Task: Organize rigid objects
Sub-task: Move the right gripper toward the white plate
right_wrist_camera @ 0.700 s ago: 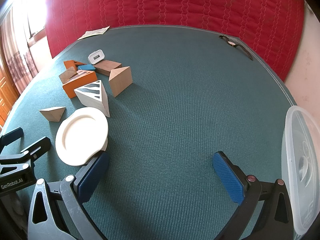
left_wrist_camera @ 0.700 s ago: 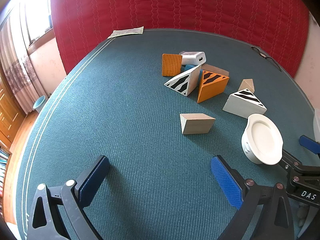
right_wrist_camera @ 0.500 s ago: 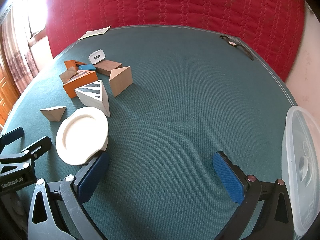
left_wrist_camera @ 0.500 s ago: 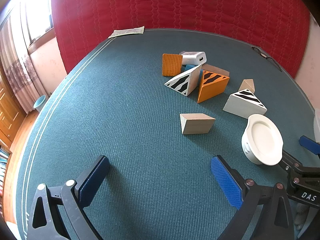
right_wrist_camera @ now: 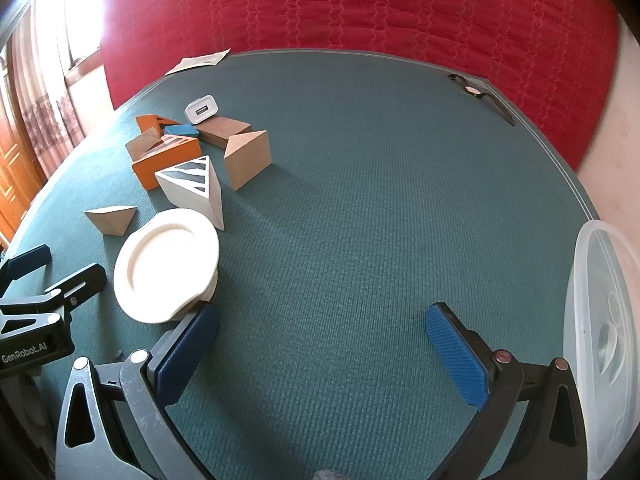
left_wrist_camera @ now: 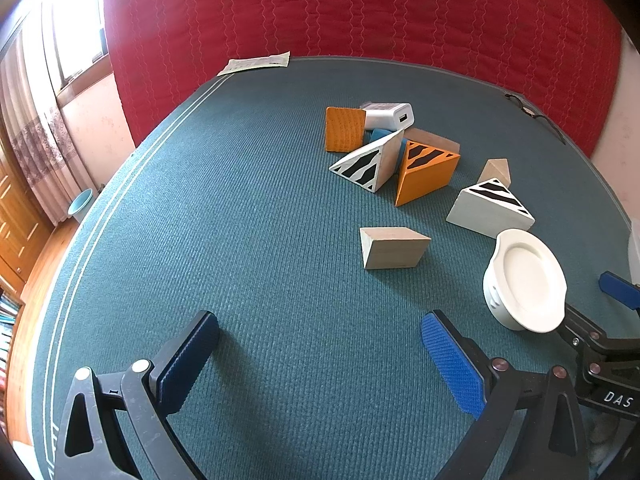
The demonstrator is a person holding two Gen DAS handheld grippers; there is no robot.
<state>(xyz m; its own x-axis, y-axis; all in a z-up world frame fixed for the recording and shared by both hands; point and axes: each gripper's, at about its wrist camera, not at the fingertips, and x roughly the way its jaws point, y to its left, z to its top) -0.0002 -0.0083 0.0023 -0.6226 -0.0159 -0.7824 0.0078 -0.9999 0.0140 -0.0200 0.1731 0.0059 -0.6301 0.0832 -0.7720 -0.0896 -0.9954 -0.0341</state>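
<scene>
Teal ribbed carpet (left_wrist_camera: 248, 240) covers the work surface, with a red quilted backdrop (left_wrist_camera: 360, 12) behind it.

From the left wrist view, the left gripper (left_wrist_camera: 320, 352) hangs over bare carpet with its jaws spread wide and nothing between them. Ahead and a little to the right lies a plain wooden wedge (left_wrist_camera: 394, 248), alone, its long axis running roughly across the view. Farther off is the cluster: an orange block (left_wrist_camera: 344, 130), a white USB charger (left_wrist_camera: 388, 116), a white zebra-striped wedge (left_wrist_camera: 368, 166) leaning against an orange striped wedge (left_wrist_camera: 426, 172), then a small plain wedge (left_wrist_camera: 496, 170) and a second white striped wedge (left_wrist_camera: 490, 210). A white dish (left_wrist_camera: 524, 280) sits at the right, just beside the other tool's fingers.

From the right wrist view, the right gripper (right_wrist_camera: 320, 348) is likewise wide and empty, aimed at open carpet. The white dish (right_wrist_camera: 166, 270) lies just beyond its left finger (right_wrist_camera: 188, 354), with the blocks beyond that. A clear plastic container (right_wrist_camera: 600, 340) stands at the far right edge, probably where the pieces belong.

Judging by this, the lone plain wedge is nearer the left gripper, almost straight ahead of its jaws; the right is closer to the dish and the container.
</scene>
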